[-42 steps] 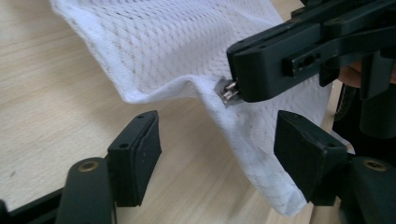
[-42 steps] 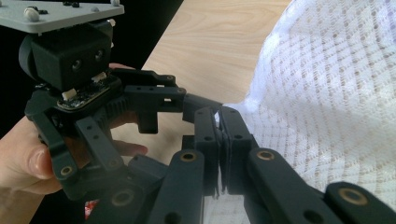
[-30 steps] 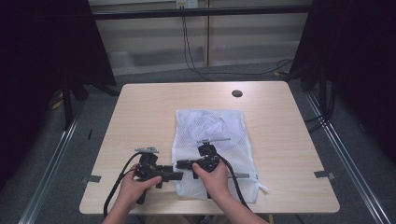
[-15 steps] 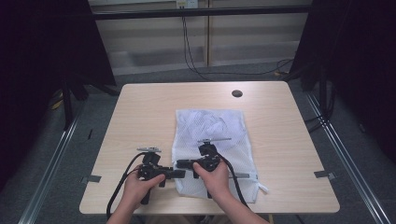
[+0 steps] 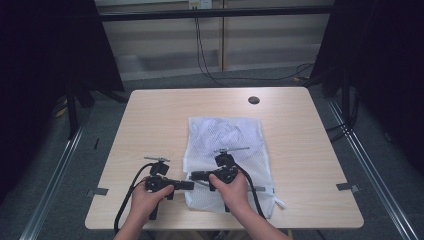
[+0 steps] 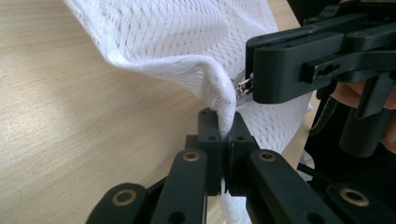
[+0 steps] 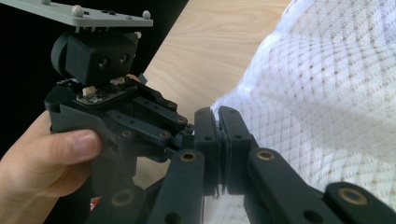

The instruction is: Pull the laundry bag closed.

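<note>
A white mesh bag (image 5: pixel 227 140) lies flat on the right half of the wooden table (image 5: pixel 150 125). At its near left corner the two grippers meet tip to tip. My left gripper (image 5: pixel 189 185) points right; its jaws have just been closing and now pinch the bag's folded edge (image 6: pixel 187 37). My right gripper (image 5: pixel 194 175) points left and is shut on the same corner of the bag (image 7: pixel 327 93). In the left gripper view, a small metal zipper pull (image 6: pixel 243 87) sits at the right gripper's (image 6: pixel 250 86) tips.
A dark round grommet (image 5: pixel 253 100) sits in the table near its far edge. Cables trail from both grippers toward the near edge. Black curtains flank the table, and metal rails (image 5: pixel 55 170) run along the floor on both sides.
The left gripper's jaws have closed onto the bag's edge. Both hands have stayed where they were.
</note>
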A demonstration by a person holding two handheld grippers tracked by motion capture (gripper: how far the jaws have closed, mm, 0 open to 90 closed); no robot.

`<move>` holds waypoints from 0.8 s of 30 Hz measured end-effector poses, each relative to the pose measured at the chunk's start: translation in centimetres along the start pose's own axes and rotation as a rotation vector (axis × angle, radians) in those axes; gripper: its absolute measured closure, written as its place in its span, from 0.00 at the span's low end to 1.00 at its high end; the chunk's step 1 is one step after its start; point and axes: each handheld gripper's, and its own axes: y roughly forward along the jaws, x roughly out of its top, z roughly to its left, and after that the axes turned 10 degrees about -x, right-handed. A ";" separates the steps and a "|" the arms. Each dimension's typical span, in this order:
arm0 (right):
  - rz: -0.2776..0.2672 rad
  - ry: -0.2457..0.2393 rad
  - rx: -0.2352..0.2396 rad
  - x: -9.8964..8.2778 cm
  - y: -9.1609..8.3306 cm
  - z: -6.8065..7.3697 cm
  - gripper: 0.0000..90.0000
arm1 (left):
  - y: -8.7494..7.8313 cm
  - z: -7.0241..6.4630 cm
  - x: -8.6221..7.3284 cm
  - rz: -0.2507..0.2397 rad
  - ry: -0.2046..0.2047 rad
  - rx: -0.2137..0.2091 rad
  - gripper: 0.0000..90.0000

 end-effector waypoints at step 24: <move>0.016 0.012 -0.021 -0.4 -1.0 -1.4 0.97 | -0.2 0.0 0.0 0.002 -0.003 0.016 0.98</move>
